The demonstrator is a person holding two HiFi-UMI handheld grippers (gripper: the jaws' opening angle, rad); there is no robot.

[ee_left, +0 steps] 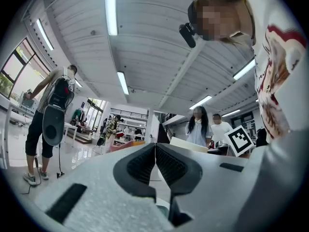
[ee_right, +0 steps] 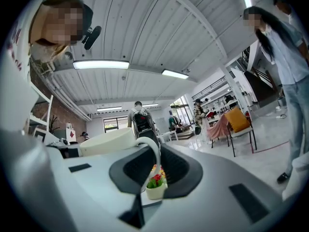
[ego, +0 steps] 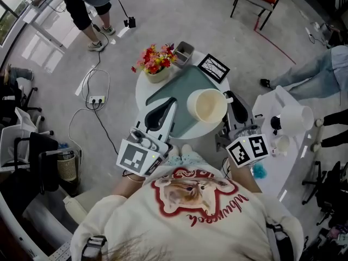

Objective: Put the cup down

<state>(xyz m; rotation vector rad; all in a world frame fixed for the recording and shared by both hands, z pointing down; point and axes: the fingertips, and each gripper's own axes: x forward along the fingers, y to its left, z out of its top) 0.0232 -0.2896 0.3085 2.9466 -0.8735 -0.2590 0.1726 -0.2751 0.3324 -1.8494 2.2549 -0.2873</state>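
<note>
Over the near left edge of the grey-green tray (ego: 179, 88), the left gripper (ego: 169, 105) hangs idle. Its fingers (ee_left: 140, 166) are pressed together at the tips with nothing between them, and they point across the tray towards its far side. Beyond the tray's far left corner, a small pot of red and yellow flowers (ego: 156, 64) sits on the round white worktop (ego: 141, 94), well apart from anything being handled.

The cream cup (ego: 207, 105) is over the right side of the tray, mouth up and roughly level. It looks empty from above. Its handle (ee_right: 153, 151) sticks out to the right, away from the tray's middle, and that is where the right gripper (ego: 232, 101) has it. The right gripper's fingers (ee_right: 181, 170) pinch the thin loop of the handle, so the body of the cup hangs to their left, out over the tray.

This is what the set-down depends on: the weight sits to one side of the grip, on the tray side. From the head view I cannot tell whether the cup's base is already touching the tray or is a little above it. In the right gripper view the cup sits above the line of the fingers, so I judge it to be lifted. The right hand is the one doing the work, and lowering it should bring the base down on bare tray. The flower pot and the left gripper are both off to the left, clear of that spot.
</note>
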